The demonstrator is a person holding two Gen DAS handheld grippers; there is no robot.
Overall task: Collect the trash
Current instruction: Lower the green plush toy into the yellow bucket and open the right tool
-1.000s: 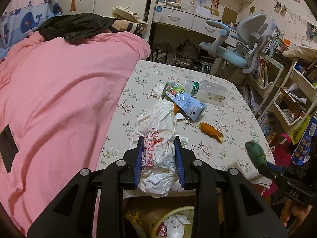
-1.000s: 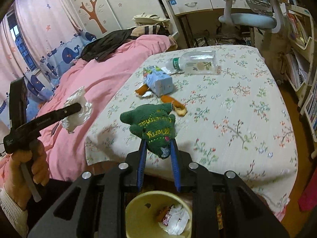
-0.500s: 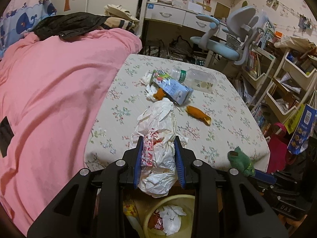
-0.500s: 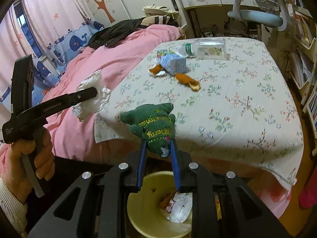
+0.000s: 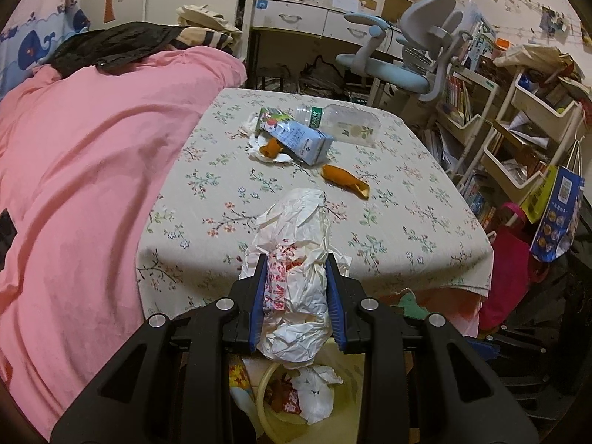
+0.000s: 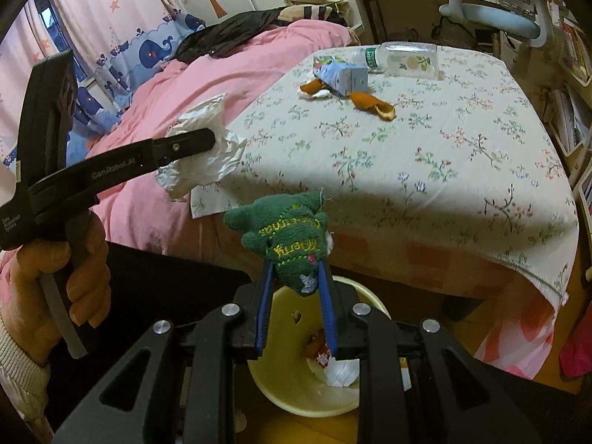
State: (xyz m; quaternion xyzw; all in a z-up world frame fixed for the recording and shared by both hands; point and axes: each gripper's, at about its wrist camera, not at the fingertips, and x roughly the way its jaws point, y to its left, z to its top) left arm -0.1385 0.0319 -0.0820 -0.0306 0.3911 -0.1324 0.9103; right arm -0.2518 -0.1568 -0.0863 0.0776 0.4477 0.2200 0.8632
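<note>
My left gripper (image 5: 296,262) is shut on a crumpled white paper wrapper (image 5: 296,255) with red print, held past the table's front edge above a yellow bin (image 5: 266,410). It also shows in the right wrist view (image 6: 201,155). My right gripper (image 6: 294,268) is shut on a green knitted cloth (image 6: 288,233) with yellow lettering, held over the same yellow bin (image 6: 296,388), which holds several wrappers. On the floral table (image 5: 407,199) lie a blue carton (image 5: 303,140), a clear plastic bottle (image 5: 347,124), orange peels (image 5: 344,181) and white tissue (image 5: 259,148).
A pink-covered bed (image 5: 85,155) runs along the table's left side. An office chair (image 5: 410,63) and a desk stand behind the table. Shelving racks (image 5: 518,137) and hanging bags (image 5: 555,218) stand at the right.
Both grippers have drawn back from the table toward the bin with their loads. The table looks farther away and the bin shows more below both grippers.
</note>
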